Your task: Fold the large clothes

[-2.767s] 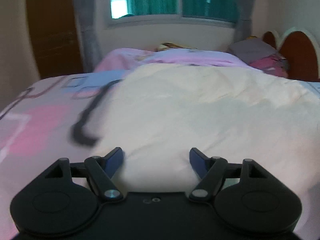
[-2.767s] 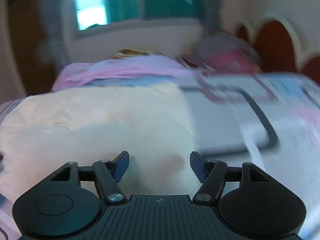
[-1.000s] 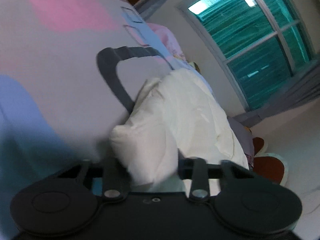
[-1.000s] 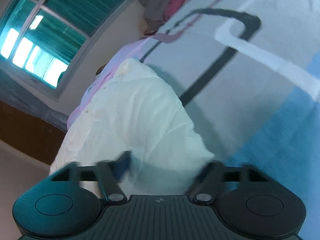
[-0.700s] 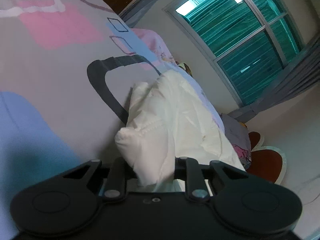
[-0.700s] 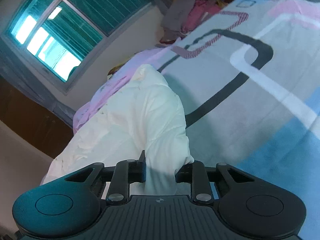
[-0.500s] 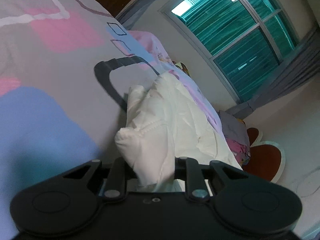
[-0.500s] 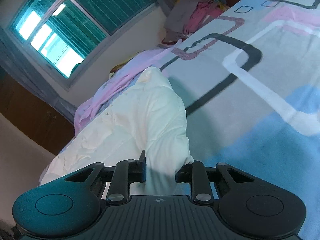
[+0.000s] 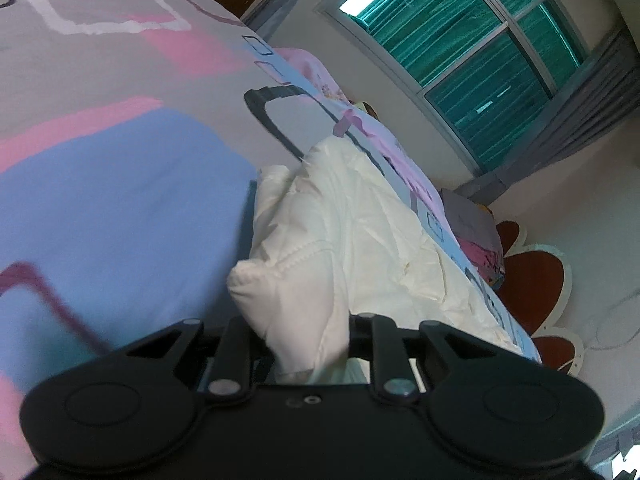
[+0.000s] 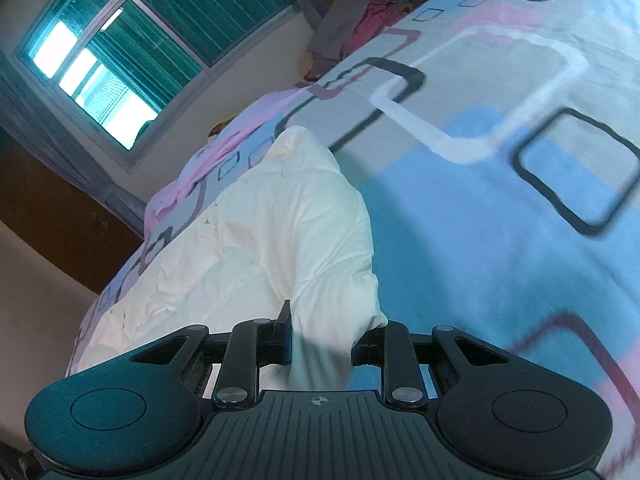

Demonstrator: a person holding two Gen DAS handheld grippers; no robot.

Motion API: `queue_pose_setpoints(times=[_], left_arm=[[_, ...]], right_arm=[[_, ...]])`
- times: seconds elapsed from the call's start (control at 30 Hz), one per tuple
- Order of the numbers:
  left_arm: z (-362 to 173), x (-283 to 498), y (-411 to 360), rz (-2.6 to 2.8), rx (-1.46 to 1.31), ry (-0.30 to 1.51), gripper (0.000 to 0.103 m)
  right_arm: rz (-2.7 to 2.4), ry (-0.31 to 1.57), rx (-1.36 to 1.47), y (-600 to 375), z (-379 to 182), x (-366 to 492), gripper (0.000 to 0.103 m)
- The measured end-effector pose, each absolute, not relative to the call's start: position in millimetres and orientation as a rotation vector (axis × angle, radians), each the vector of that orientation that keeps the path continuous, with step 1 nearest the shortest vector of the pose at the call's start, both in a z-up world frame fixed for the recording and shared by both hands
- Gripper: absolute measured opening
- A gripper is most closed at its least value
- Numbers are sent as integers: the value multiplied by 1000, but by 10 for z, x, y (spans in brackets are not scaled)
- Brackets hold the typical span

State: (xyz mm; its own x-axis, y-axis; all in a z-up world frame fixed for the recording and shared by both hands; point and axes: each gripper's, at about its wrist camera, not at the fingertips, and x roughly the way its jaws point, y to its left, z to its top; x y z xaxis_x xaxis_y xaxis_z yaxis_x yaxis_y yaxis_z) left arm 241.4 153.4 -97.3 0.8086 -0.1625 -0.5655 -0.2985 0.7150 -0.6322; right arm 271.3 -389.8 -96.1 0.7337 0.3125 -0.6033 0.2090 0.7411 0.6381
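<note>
The cream quilted garment (image 9: 360, 240) lies stretched across the bed (image 9: 120, 200), and you have one bunched corner of it in each hand. Your left hand-held gripper (image 9: 304, 340) is pinching a puffy fold at the garment's near end; your right hand-held gripper (image 10: 320, 340) is clamped on another bunched end (image 10: 320, 260). The patterned bedspread (image 10: 480, 200) spreads out beneath, with a green-curtained window (image 9: 460, 48) and a pile of clothes (image 10: 360, 28) beyond it.
</note>
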Motion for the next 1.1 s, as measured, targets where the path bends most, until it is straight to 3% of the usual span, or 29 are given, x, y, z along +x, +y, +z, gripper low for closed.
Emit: queue_pose_setpoints(times=[0.37, 0.47, 0.5, 0.53, 0.6, 0.67, 0.8, 0.83, 0.93, 0.97, 1.0, 1.1], left_arm=[[-1051, 2106, 1511, 93, -770, 665, 20], [-1113, 2123, 1525, 97, -775, 672, 24], [-1137, 2147, 1532, 98, -774, 676, 30], [-1165, 2158, 1540, 101, -775, 684, 34], [-1226, 2143, 1577, 130, -784, 698, 64], [-1251, 2137, 1630, 129, -789, 684, 65], [-1262, 2118, 1746, 101, -805, 679, 65], [-1268, 2104, 1766, 97, -809, 678, 65], [-1284, 2086, 1822, 78, -827, 675, 63], [-1294, 2096, 1829, 69, -831, 675, 60], [-1305, 2105, 1828, 61, -833, 674, 58], [-1343, 2146, 1836, 33, -851, 664, 44]], right_arm=[[35, 792, 767, -3931, -1024, 2342, 24], [26, 807, 764, -3948, -1096, 2371, 24], [25, 812, 758, -3947, -1114, 2407, 24], [22, 819, 753, -3952, -1146, 2418, 29], [0, 832, 755, -3984, -1210, 2410, 43], [-77, 836, 725, -4025, -1221, 2422, 75], [-219, 743, 726, -4188, -1067, 2270, 80], [-240, 701, 708, -4198, -966, 2214, 79], [-208, 630, 644, -4106, -714, 2170, 42], [-172, 621, 627, -4044, -657, 2189, 24], [-119, 626, 602, -3940, -606, 2236, 15], [26, 653, 509, -3474, -542, 2383, 11]])
